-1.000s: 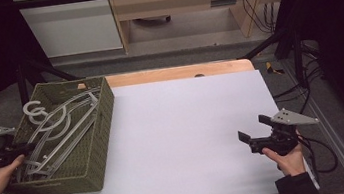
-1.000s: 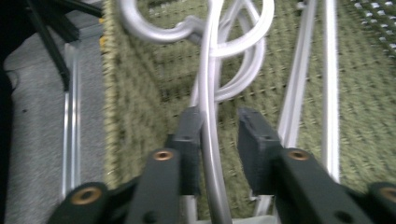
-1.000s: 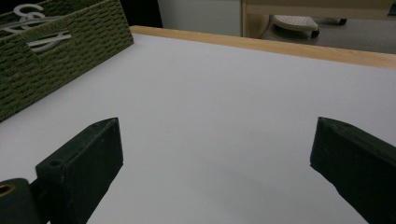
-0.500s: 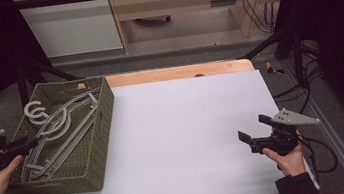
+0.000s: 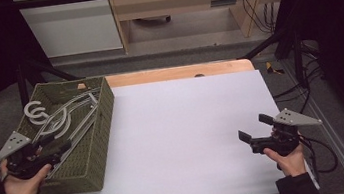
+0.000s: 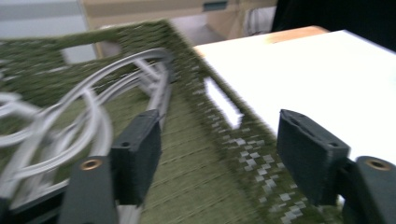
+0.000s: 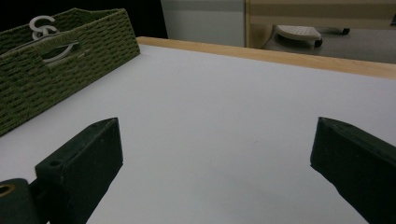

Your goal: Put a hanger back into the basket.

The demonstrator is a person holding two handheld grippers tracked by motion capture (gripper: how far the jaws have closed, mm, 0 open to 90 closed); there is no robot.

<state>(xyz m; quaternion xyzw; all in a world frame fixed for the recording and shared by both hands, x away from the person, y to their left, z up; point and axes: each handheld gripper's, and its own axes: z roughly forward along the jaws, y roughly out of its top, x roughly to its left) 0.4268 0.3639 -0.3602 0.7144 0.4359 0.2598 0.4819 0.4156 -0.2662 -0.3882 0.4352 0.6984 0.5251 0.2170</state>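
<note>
Your left claw (image 5: 58, 146) sat over the near left part of the green woven basket (image 5: 97, 152), and its jaws had just been opening. In the left gripper view they stood well apart with nothing pressed between the pads: one jaw hung inside the basket just beside the white hangers (image 6: 84, 116), the other over the basket's right-hand wall on the table side. That wall ran up between the two jaws, untouched by either pad as far as the blurred picture let you tell. You held that claw in your left hand (image 5: 20, 185) at the basket's near left corner.

The hangers (image 5: 65, 121) lay loose in a small stack inside the basket, their curled hooks toward the far left corner and their long arms running down toward your left claw. The basket itself stood on the left edge of the white table (image 5: 189, 125), its long side along the table's side.

Your right claw (image 5: 253, 129) hovered low over the near right part of the table, well apart from the basket. Its jaws were spread wide and held nothing; in the right gripper view bare white table showed between them, with the basket (image 7: 56, 74) far off at the upper left and a hanger hook peeking over its rim. Your right hand (image 5: 288, 154) gripped it near the table's front edge.
</note>
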